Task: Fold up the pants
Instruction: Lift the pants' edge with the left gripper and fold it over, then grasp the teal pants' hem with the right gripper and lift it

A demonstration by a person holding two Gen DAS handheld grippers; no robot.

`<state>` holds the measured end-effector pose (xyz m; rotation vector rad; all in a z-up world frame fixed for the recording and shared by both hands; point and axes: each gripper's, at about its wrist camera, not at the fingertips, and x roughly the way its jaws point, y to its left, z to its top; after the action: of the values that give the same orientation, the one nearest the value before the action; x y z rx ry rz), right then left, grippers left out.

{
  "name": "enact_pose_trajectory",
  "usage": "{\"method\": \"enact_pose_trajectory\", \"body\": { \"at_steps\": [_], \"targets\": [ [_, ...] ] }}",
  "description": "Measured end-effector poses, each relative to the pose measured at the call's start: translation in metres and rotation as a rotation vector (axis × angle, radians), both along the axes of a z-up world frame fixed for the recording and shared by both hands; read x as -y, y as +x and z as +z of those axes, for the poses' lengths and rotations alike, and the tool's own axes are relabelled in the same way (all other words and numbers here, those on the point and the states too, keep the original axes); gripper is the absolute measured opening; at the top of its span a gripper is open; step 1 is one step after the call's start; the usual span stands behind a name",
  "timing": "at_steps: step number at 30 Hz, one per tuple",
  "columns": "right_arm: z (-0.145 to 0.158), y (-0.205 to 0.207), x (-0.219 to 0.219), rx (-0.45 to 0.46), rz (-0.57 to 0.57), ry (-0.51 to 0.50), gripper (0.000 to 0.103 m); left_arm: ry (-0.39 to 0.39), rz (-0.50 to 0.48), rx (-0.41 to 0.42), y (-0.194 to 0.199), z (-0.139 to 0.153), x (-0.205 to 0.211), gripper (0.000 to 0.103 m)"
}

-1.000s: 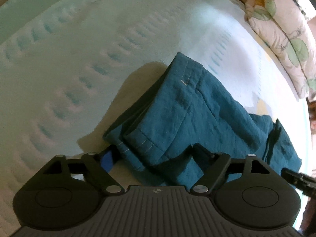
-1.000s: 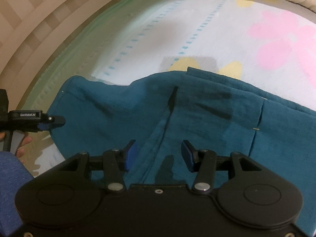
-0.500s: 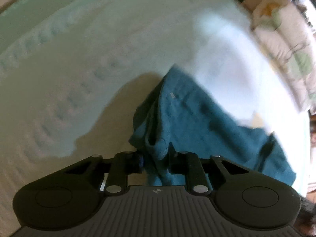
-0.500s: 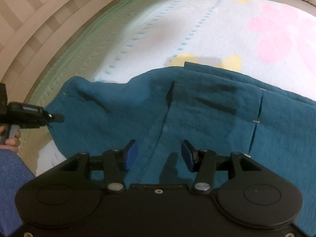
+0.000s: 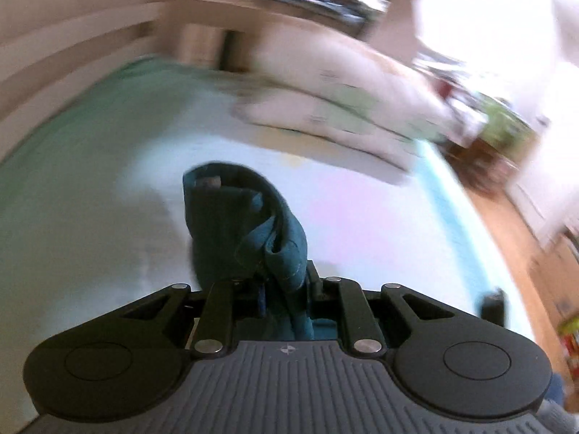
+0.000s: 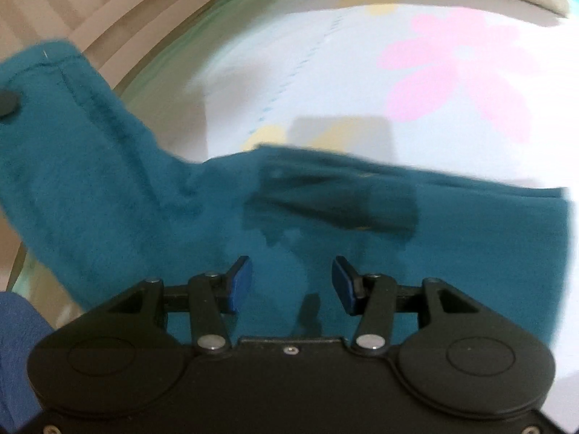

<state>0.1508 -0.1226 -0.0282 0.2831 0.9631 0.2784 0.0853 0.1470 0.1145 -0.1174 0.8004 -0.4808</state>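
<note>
The teal pants (image 6: 325,217) lie on the bed sheet (image 6: 325,72) in the right wrist view. Their leg end (image 6: 65,115) is lifted high at the left of that view. My left gripper (image 5: 286,289) is shut on the bunched leg hem of the pants (image 5: 253,224) and holds it up above the bed; the view is blurred. My right gripper (image 6: 291,282) is open and empty, hovering just over the middle of the pants, its blue pads (image 6: 240,282) apart.
A floral pillow (image 5: 343,108) lies at the head of the bed. The sheet carries a pink flower print (image 6: 459,68). A wooden floor (image 5: 506,224) and furniture show to the right of the bed. A striped wall (image 6: 72,7) lies beyond the bed's left edge.
My left gripper closed on the pant leg hem, lifted it off the bed and swung toward the pillow. The lifted leg now rises at the left of the right wrist view. The right gripper stayed open.
</note>
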Motion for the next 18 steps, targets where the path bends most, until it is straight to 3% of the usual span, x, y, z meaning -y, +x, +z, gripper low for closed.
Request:
{"method": "enact_pose_trajectory", "body": {
  "at_steps": [5,10,15,18],
  "targets": [
    [0.012,-0.017,0.062,0.000,-0.122,-0.001,0.057,0.014,-0.197,-0.036,-0.020,-0.034,0.106,0.017],
    [0.012,-0.036,0.122,-0.018,-0.283,0.009,0.058,0.080,-0.306,-0.150,-0.039,-0.102,0.179,0.020],
    [0.007,-0.047,0.152,-0.010,-0.379,0.048,0.058,0.135,-0.338,-0.259,-0.043,-0.146,0.211,0.027],
    [0.005,-0.048,0.152,0.004,-0.391,0.082,0.058,0.167,-0.348,-0.247,-0.052,-0.149,0.212,0.027]
  ]
}}
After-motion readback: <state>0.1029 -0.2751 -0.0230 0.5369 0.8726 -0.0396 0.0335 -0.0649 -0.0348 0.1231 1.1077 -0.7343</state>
